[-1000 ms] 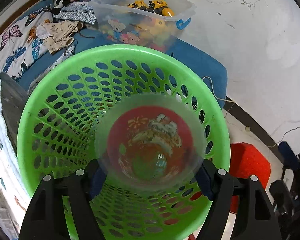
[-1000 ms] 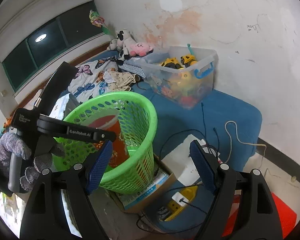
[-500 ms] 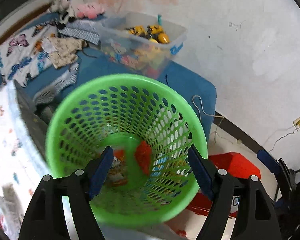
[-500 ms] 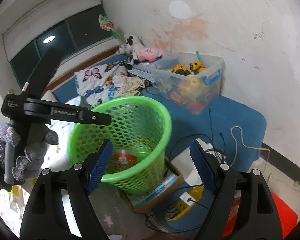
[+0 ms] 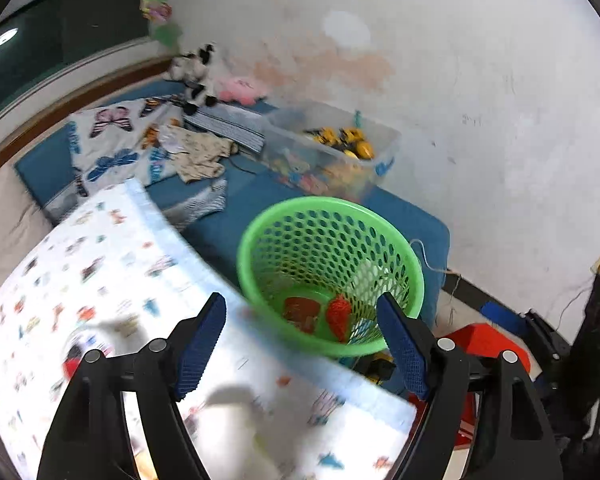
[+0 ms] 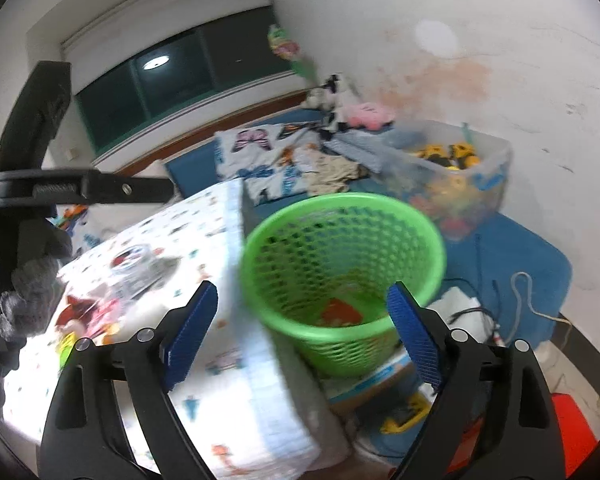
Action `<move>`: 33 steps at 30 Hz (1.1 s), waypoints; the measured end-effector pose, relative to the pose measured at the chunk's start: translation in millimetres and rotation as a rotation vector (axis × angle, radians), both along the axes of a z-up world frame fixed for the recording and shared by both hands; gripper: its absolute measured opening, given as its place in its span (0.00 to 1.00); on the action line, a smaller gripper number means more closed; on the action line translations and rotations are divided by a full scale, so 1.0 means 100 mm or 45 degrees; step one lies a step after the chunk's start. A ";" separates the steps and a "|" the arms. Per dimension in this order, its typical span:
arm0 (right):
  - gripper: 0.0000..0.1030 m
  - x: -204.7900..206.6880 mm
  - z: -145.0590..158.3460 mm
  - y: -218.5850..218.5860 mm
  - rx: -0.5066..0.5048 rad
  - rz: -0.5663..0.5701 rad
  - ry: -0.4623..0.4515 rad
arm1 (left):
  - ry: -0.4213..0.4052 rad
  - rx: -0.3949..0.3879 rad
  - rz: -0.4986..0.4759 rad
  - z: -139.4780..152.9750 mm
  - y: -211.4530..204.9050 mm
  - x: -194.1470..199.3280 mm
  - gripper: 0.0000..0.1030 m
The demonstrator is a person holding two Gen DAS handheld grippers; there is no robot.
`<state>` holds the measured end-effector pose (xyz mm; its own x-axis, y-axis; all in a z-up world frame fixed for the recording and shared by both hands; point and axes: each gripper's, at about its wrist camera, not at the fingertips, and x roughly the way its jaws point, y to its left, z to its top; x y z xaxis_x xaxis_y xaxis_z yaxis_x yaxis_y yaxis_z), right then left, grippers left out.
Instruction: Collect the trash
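A green mesh basket stands beyond the table's edge, with red trash lying at its bottom. My left gripper hovers above the table, back from the basket; its jaws are opening and hold nothing. In the right wrist view the basket shows the same red trash. My right gripper faces it, jaws opening, nothing between them. A gloved hand holds the left gripper's black body at the left. Wrappers and a round lidded cup lie on the patterned tablecloth.
A clear bin of toys sits on a blue mattress behind the basket, with clothes and plush toys further back. A cardboard box is under the basket, cables and a yellow power strip beside it. A red stool stands right.
The left gripper let a clear cup with red contents drop into the basket, then drew up and back over the table. The right gripper also pulled back and its jaws widened.
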<state>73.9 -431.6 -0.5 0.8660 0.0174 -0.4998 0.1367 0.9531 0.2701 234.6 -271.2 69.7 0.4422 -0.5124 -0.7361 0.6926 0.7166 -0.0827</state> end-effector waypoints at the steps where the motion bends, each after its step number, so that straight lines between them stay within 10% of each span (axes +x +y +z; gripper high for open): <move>1: 0.85 0.02 0.01 0.09 0.005 0.037 0.006 | -0.003 -0.016 0.025 0.03 0.13 -0.02 0.75; 24: 0.85 0.94 -0.45 1.36 0.308 0.428 0.368 | 0.010 -0.019 0.574 -0.43 2.56 -0.49 0.76; 33: 0.82 1.29 -0.69 1.41 0.467 0.425 0.527 | 0.324 -0.083 0.872 -0.89 3.01 -0.59 0.79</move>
